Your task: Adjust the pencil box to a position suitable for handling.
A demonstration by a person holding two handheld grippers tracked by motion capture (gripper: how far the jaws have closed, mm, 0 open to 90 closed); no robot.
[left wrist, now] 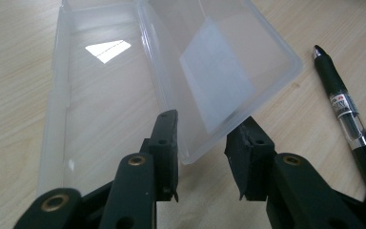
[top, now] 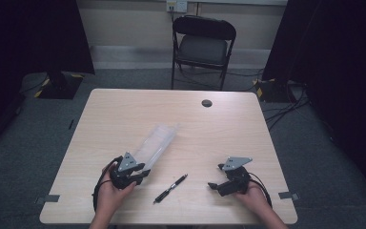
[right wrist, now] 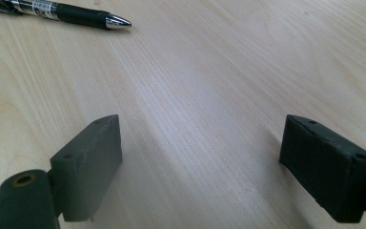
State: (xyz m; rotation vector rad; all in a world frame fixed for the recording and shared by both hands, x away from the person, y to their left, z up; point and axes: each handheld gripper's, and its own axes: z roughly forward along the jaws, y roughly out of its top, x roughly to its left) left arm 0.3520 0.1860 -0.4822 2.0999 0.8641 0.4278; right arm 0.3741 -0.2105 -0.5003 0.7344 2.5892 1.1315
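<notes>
**Left gripper at the clear case, right one idle**

Here the high view shows 2 hands low on the table (top: 124,109): the left gripper (top: 140,172) at the near end of a clear plastic case (top: 156,140), the right gripper (top: 213,186) well apart, a pen (top: 171,188) between them. The left gripper view adds detail: the case (left wrist: 124,86) lies open, its raised lid corner between the jaws; whether the pads press it is hard to tell. The right gripper (right wrist: 200,162) stands spread over bare wood, the pen (right wrist: 57,12) cut off at the frame edge.
</notes>
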